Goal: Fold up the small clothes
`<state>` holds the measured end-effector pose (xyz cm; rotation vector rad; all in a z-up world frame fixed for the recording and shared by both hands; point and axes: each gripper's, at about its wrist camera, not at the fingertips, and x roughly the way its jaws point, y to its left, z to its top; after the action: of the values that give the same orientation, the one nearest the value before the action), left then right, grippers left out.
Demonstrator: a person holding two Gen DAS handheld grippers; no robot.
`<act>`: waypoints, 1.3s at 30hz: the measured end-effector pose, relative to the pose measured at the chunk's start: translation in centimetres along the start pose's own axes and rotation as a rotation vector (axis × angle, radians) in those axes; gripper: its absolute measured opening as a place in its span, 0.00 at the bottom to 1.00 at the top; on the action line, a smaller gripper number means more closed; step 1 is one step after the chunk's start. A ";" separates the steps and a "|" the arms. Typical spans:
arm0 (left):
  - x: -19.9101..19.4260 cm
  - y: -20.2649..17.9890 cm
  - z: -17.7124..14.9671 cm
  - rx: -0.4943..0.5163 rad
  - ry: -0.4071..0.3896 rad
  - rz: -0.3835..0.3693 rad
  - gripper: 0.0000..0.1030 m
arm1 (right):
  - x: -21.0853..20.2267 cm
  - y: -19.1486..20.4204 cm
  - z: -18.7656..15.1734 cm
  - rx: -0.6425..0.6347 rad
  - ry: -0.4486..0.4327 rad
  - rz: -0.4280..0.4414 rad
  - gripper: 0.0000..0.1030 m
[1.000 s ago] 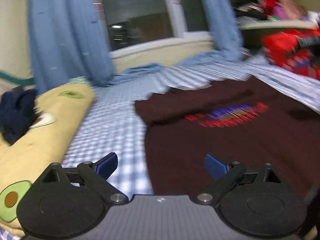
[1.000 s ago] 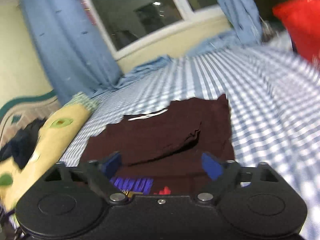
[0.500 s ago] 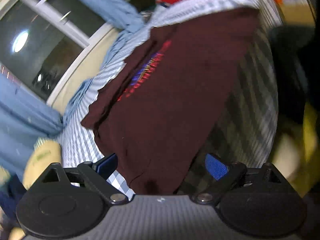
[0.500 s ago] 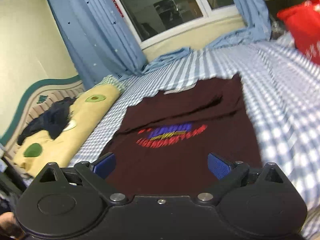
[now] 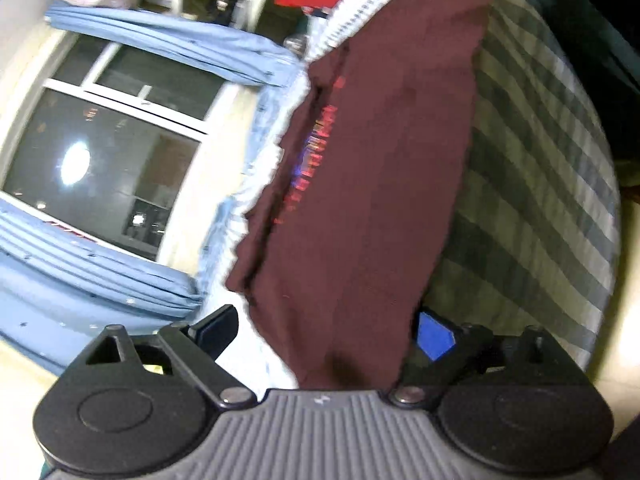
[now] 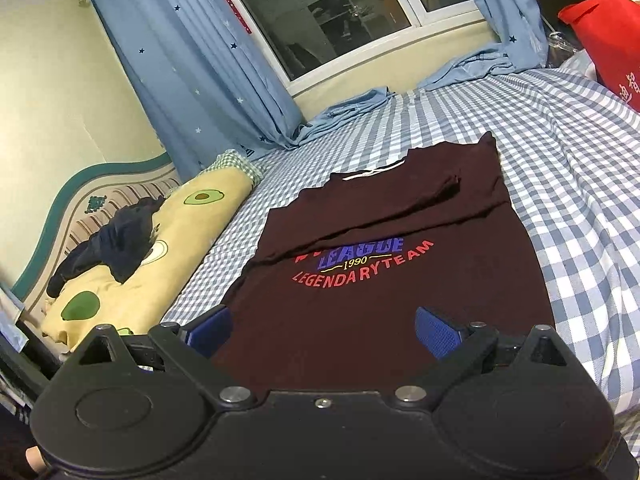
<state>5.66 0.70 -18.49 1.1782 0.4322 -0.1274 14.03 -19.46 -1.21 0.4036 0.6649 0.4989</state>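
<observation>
Maroon T-shirt (image 6: 400, 280) spread print-side up on the checked bed sheet (image 6: 568, 168), both claws spread wide.

Right claw (image 6: 322, 330) hovers at the shirt's hem with nothing between its blue pads; both sleeves lie folded across the chest above the "LEGENDARY TEAM" print. Left claw (image 5: 326, 332), its view steeply tilted and blurred, sits over a hem corner of the shirt (image 5: 376, 184), grasping nothing. An avocado-print pillow (image 6: 140, 264) lies beside the shirt, near the blue curtain (image 6: 192, 64).

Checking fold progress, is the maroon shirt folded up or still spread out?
Partly folded: the maroon shirt lies mostly flat on the checked bedsheet, its sleeve laid across the chest, covering the print's top.
</observation>
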 end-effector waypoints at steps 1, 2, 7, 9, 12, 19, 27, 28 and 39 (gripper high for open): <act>0.0 0.3 0.1 -0.007 0.000 0.009 0.93 | 0.1 0.0 0.0 0.004 0.004 0.001 0.96; 0.3 0.5 0.1 -0.002 0.015 -0.004 0.93 | 0.1 0.0 -0.1 0.007 0.007 0.002 0.96; 0.7 -0.3 0.5 0.055 -0.031 0.020 0.93 | 0.6 0.1 -0.3 0.014 0.019 0.019 0.96; 1.2 0.1 0.9 0.016 -0.042 0.056 0.91 | 0.5 0.4 -0.3 0.005 0.016 0.022 0.96; 2.3 1.6 1.4 -0.027 -0.041 0.068 0.79 | 0.3 0.4 -0.3 0.004 0.008 0.013 0.96; 2.9 4.0 2.0 -0.061 -0.037 -0.193 0.08 | -1.0 -0.7 -0.5 -0.028 0.000 -0.063 0.96; 4.7 13.6 4.2 -0.398 -0.092 -0.239 0.08 | -2.0 -2.4 -4.4 -0.229 0.081 -0.272 0.96; 5.1 14.6 4.5 -0.414 -0.099 -0.238 0.09 | -1.9 -2.3 -5.2 -0.264 0.098 -0.284 0.96; 7.6 18.9 7.3 -0.484 -0.161 -0.205 0.09 | 4.1 -0.6 -12.4 -0.832 0.209 -0.488 0.69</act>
<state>20.48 2.30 -2.82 0.6412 0.4116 -0.2766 8.70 -15.27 -12.45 -0.5923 0.6686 0.3109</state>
